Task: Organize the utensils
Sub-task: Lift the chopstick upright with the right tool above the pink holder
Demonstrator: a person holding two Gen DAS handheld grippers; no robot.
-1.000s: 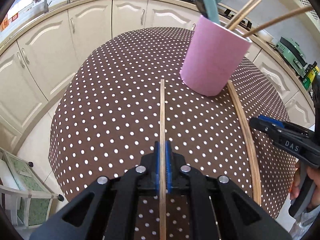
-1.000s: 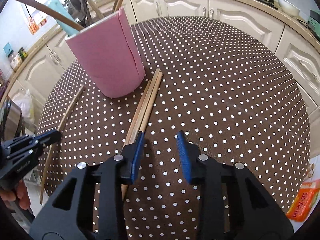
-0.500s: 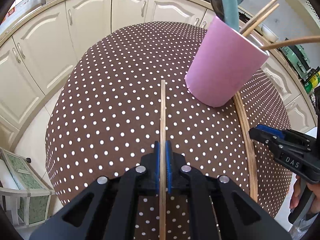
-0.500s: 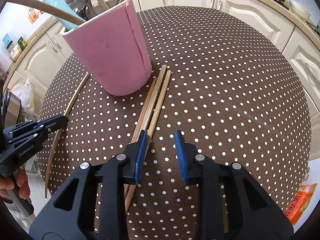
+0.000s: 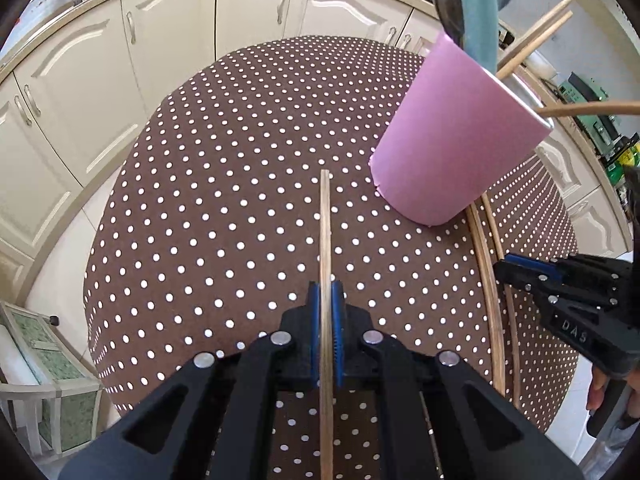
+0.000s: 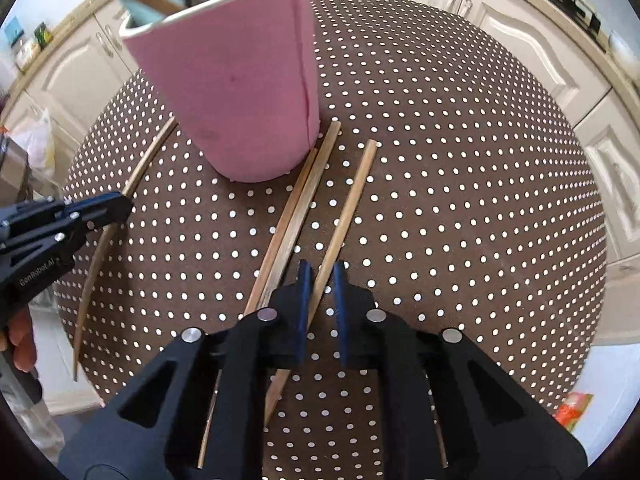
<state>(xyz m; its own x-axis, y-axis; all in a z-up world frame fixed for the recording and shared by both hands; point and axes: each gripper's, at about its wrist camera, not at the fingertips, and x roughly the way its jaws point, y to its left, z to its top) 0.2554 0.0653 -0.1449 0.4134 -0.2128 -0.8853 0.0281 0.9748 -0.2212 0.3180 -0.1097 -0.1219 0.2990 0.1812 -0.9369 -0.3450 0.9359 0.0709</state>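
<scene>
Fingers of the left gripper (image 5: 326, 332) are clamped on a single chopstick (image 5: 325, 240), which runs straight out ahead of them over the dotted counter (image 5: 224, 216). On the right gripper (image 6: 320, 300), the fingers have just been closing around another chopstick (image 6: 348, 208); it sits between the pads, but a sliver of gap shows on one side, so I judge the grip not yet firm. Just beside it two more sticks (image 6: 298, 216) lie together on the cloth, their far ends close against the base of the pink holder (image 6: 240, 92).

To do this step well, let the right pads seat fully before lifting, and lift straight so the neighbouring pair is not dragged along. Each stick is held near one end, so it may droop or pivot; raise it slowly and tip it upright before aiming at the holder's mouth. Beyond, chopsticks (image 5: 536, 32) and a teal-handled utensil (image 5: 476, 8) already crowd the holder, so aim for a free spot near the rim.
</scene>
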